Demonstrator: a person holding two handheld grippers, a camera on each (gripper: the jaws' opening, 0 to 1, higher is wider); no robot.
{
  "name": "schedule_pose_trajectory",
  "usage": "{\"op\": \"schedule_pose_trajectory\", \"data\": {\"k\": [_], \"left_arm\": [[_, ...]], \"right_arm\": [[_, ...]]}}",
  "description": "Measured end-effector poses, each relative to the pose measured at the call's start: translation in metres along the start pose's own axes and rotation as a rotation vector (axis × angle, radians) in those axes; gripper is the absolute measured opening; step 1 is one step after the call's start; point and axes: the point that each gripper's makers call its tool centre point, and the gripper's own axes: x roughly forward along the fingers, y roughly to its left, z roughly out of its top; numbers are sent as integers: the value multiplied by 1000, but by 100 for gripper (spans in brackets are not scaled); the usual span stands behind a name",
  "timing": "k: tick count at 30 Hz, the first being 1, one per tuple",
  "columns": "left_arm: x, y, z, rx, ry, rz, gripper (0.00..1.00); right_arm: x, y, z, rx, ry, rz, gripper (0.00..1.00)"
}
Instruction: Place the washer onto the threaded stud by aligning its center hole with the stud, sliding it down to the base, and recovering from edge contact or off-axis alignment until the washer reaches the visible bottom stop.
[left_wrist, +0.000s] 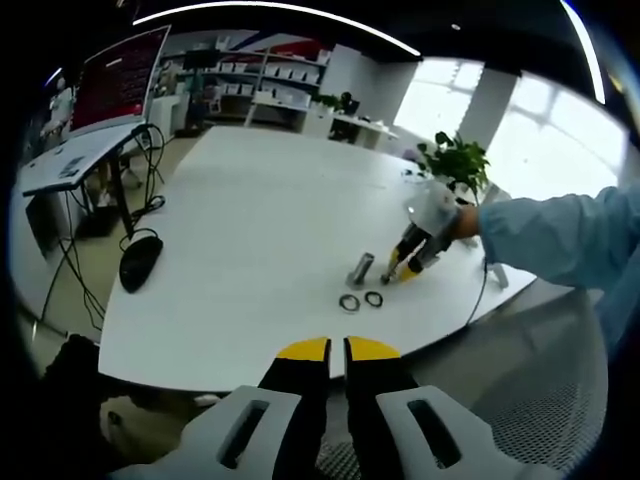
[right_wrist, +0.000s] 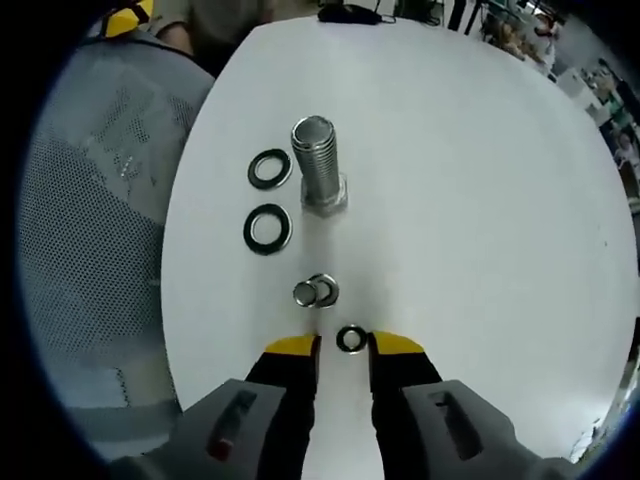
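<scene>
Right between the yellow tips of the right gripper (right_wrist: 344, 345) sits a small washer (right_wrist: 351, 338), flat on the white table (right_wrist: 480, 200). The jaws are narrow, flanking it, but whether they actually pinch it is hard to tell. Just past it lies a little shiny nut-like piece (right_wrist: 316, 291), then the threaded stud (right_wrist: 317, 160) standing upright on its hex base, with two bigger black washers (right_wrist: 268, 228) off to one side. Nothing is on the stud, so the task looks barely started: the pick-up, the lining up of the hole and the slide down to the base are all left.

Over in the left gripper view, the left gripper (left_wrist: 337, 349) hangs back off the table edge, jaws nearly together and holding nothing, while a blue sleeve (left_wrist: 550, 240) reaches in toward the stud.
</scene>
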Motion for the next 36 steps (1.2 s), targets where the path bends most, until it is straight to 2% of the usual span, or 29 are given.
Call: {"op": "schedule_pose_trajectory", "data": {"k": [3, 10, 22, 31, 36], "left_arm": [[0, 0, 1, 0, -3, 0, 3], [0, 0, 1, 0, -4, -1, 3], [0, -1, 0, 0, -1, -2, 3], [0, -1, 1, 3, -8, -5, 3], [0, -1, 1, 2, -7, -5, 3]], "right_arm": [[1, -2, -4, -63, 10, -21, 21], [0, -7, -2, 19, -6, -50, 15], [-3, -4, -6, -5, -7, -91, 14], [-33, -2, 12, 44, -109, -114, 14], [-40, 1, 18, 57, -150, -127, 14]]}}
